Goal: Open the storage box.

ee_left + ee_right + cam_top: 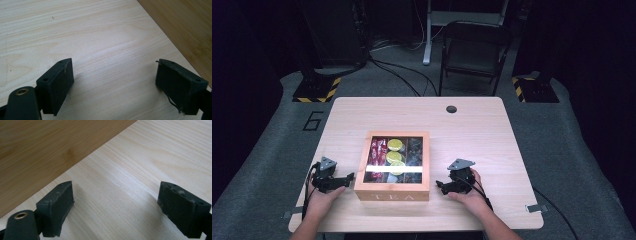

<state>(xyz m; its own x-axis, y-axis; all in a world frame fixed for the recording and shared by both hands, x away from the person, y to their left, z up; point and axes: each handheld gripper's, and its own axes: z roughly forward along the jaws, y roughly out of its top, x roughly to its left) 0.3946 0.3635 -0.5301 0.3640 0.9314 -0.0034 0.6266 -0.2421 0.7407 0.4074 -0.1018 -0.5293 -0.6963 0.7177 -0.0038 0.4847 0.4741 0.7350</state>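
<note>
Pale wooden table (472,135) in a dark room, with a folding chair (474,52) at the upper middle of the frame. At lower centre sits a wooden tea box (393,190) with a clear lid. My left gripper (346,180) rests just left of the box, my right gripper (441,186) just right of it. Both pairs of jaws stand wide apart, holding nothing, over bare tabletop beside the box's side walls.
</note>
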